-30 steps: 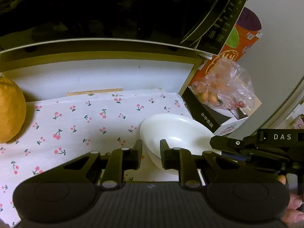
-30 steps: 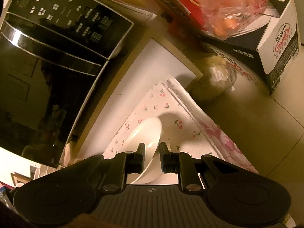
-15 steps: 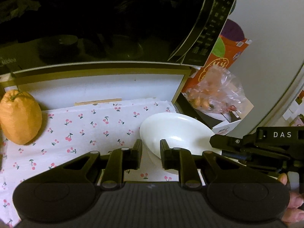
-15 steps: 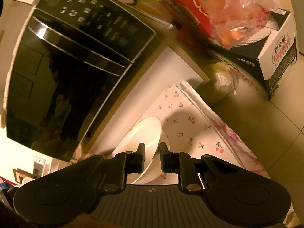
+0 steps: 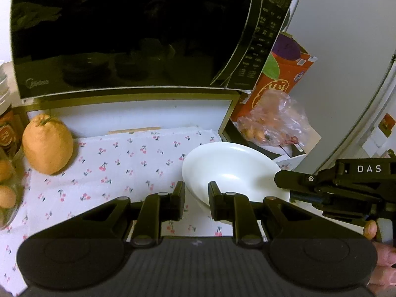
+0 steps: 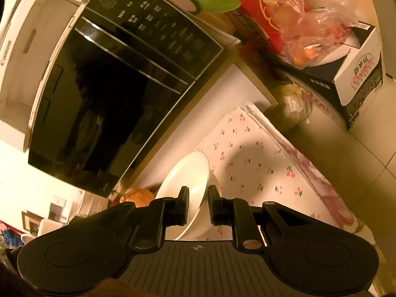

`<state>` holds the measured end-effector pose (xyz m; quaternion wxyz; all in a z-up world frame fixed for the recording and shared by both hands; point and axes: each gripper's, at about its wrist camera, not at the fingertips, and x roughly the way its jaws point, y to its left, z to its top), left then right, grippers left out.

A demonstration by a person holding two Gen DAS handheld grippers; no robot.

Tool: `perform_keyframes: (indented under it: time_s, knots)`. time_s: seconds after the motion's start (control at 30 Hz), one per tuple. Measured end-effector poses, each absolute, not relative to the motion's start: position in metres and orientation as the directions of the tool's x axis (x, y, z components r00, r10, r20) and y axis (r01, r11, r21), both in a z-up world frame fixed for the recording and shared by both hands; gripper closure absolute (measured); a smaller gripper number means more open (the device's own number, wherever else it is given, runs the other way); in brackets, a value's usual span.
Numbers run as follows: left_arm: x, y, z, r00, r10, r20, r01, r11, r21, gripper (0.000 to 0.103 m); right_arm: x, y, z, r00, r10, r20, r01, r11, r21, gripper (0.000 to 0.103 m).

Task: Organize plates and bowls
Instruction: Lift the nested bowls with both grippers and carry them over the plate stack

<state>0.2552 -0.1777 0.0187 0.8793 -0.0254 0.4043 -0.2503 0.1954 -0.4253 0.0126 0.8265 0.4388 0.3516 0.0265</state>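
Observation:
A white bowl (image 5: 232, 170) is held tilted above the cherry-print cloth (image 5: 118, 165). My left gripper (image 5: 196, 198) is shut on the bowl's near rim. My right gripper (image 6: 199, 204) is shut on the rim at the bowl's other side; the bowl also shows in the right wrist view (image 6: 190, 190). From the left wrist view, the right gripper's body comes in from the right, touching the bowl.
A black microwave (image 5: 133, 32) stands on a shelf behind the cloth. A large orange fruit (image 5: 47, 146) sits at the cloth's left. A bag of small fruit (image 5: 272, 121) and cartons (image 6: 356, 79) lie to the right. A stack of white dishes (image 5: 3, 91) shows at the far left edge.
Both grippers have lifted and drawn back with the bowl; the microwave and cloth now look farther away and more of them shows.

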Motion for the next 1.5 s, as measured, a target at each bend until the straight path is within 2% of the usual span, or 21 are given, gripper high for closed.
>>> perform_keyframes:
  time_s: [0.73, 1.0, 1.2, 1.5]
  knots:
    - [0.173, -0.146, 0.008, 0.528, -0.467, -0.709, 0.389, 0.876, -0.287, 0.085, 0.122, -0.402, 0.014, 0.734, 0.373, -0.568, 0.254, 0.625, 0.738, 0.086]
    - [0.155, -0.138, -0.007, 0.509, -0.476, -0.717, 0.36, 0.874, -0.325, 0.085, 0.106, -0.389, 0.016, 0.725, 0.348, -0.594, 0.24, 0.682, 0.691, 0.086]
    - [0.142, -0.131, -0.009, 0.516, -0.505, -0.692, 0.354, 0.861, -0.365, 0.085, 0.096, -0.378, 0.019, 0.694, 0.31, -0.65, 0.23, 0.76, 0.608, 0.086]
    - [0.13, -0.144, -0.011, 0.544, -0.463, -0.7, 0.411, 0.874, -0.258, 0.085, 0.09, -0.373, 0.009, 0.661, 0.288, -0.693, 0.237, 0.796, 0.557, 0.086]
